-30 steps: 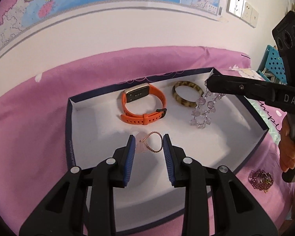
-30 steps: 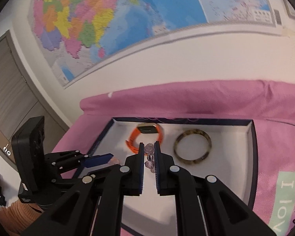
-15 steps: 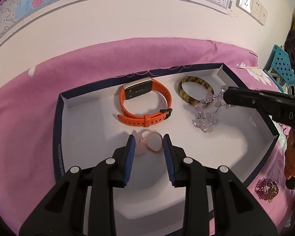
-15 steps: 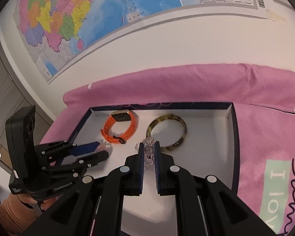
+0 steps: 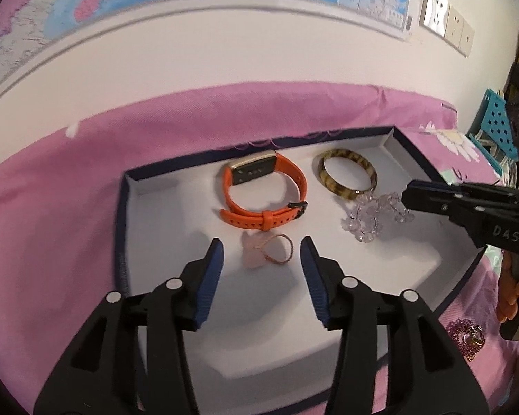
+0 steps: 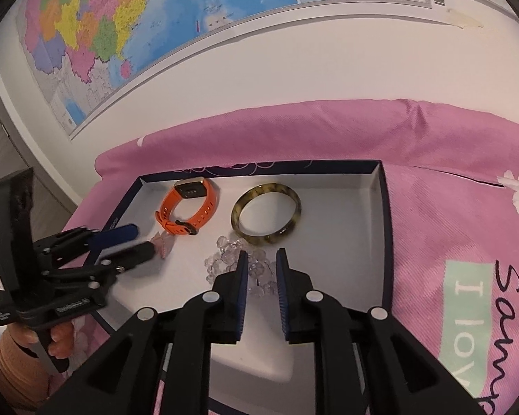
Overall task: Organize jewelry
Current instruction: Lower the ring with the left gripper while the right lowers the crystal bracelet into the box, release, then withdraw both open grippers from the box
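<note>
Between the ribbed blue pads of the left claw, which stood wide apart and gripped nothing, lay a thin rose-gold chain ring with a pale pink stone charm at its side, both resting on the smooth white floor of the tray. The claw itself was matte black plastic with round silver rivets.

Just beyond the ring sat an orange watch, its rubbery strap buckled into a loop and its flat dark face rimmed in gold. To the right of it lay a glossy tortoiseshell bangle, a rigid mottled brown and amber hoop lying flat. Touching the bangle's near edge was a crystal bead bracelet, a loose heap of clear faceted beads with a faint lilac tint.

The right claw hovered over that heap with its blue pads parted by a narrow gap, the beads lying on the tray floor beneath and between them, not pinched.

The tray was a shallow rectangular cardboard lid, white inside with navy walls. It sat on a pink cloth of twill weave printed with daisies and script. On the cloth outside the tray's right corner lay a small magenta beaded piece.
</note>
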### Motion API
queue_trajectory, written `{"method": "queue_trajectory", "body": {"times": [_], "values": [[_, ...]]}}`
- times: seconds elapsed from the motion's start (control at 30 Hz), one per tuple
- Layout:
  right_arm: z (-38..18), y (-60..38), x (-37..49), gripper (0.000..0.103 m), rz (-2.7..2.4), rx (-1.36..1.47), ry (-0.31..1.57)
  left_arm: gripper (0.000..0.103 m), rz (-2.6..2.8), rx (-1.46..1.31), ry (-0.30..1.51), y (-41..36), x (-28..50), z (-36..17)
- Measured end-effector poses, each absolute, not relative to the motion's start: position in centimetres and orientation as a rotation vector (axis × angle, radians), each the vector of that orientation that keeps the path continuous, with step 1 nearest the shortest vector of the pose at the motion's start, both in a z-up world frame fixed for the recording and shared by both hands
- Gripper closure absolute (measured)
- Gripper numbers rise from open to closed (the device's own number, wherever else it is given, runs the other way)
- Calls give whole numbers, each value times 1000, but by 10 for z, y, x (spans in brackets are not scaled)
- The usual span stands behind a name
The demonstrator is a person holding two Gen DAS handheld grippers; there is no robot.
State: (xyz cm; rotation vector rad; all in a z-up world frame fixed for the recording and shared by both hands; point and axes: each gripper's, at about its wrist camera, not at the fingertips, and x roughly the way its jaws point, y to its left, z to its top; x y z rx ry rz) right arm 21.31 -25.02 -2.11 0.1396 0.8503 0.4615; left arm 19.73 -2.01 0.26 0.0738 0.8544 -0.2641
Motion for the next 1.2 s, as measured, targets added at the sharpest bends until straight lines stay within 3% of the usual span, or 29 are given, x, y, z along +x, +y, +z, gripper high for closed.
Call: {"method": "queue_trajectory", "body": {"times": [0.6, 0.97, 1.2], "values": [[22, -258, 133, 58, 542, 36, 695, 44, -344, 32, 717, 12, 92, 43], [-3, -267, 84, 58, 567, -40, 753, 40, -373, 37, 744, 16, 48, 24], [-26, -264, 74, 67, 571, -84, 811, 40, -379, 12, 770, 19, 28, 10]]}}
